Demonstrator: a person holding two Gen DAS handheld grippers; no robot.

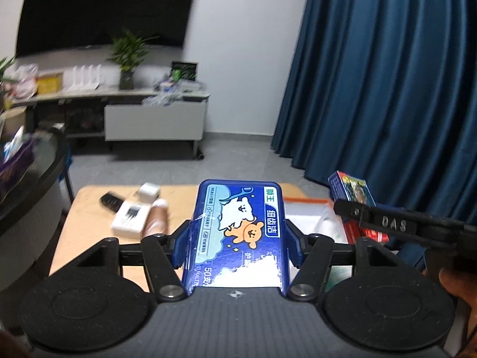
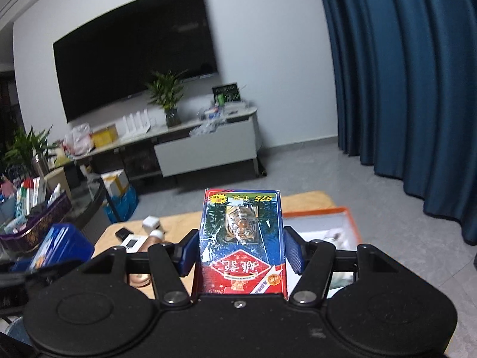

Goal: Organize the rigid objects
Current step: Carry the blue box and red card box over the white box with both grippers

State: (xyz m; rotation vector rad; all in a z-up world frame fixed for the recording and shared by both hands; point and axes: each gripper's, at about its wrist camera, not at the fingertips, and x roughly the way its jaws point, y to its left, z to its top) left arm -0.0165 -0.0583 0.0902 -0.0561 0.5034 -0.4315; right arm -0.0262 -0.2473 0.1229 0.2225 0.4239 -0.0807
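Observation:
My left gripper (image 1: 238, 238) is shut on a blue cartoon-printed box (image 1: 238, 226), held above the small wooden table (image 1: 86, 208). In the right wrist view that same blue box (image 2: 59, 244) shows at the lower left. My right gripper (image 2: 240, 253) is shut on a red-and-blue card box with a tiger picture (image 2: 241, 238); the left wrist view catches this card box (image 1: 351, 191) at the right, above the orange-rimmed white tray (image 1: 307, 208). The tray (image 2: 328, 223) lies at the table's right end, just ahead of the right gripper.
On the table's left part lie a white box (image 1: 131, 217), a white cube (image 1: 149, 192), a black remote-like item (image 1: 111, 201) and a brown bottle (image 1: 156, 217). A dark round table (image 1: 35, 173) with clutter stands left. Blue curtains (image 2: 402, 89) hang right.

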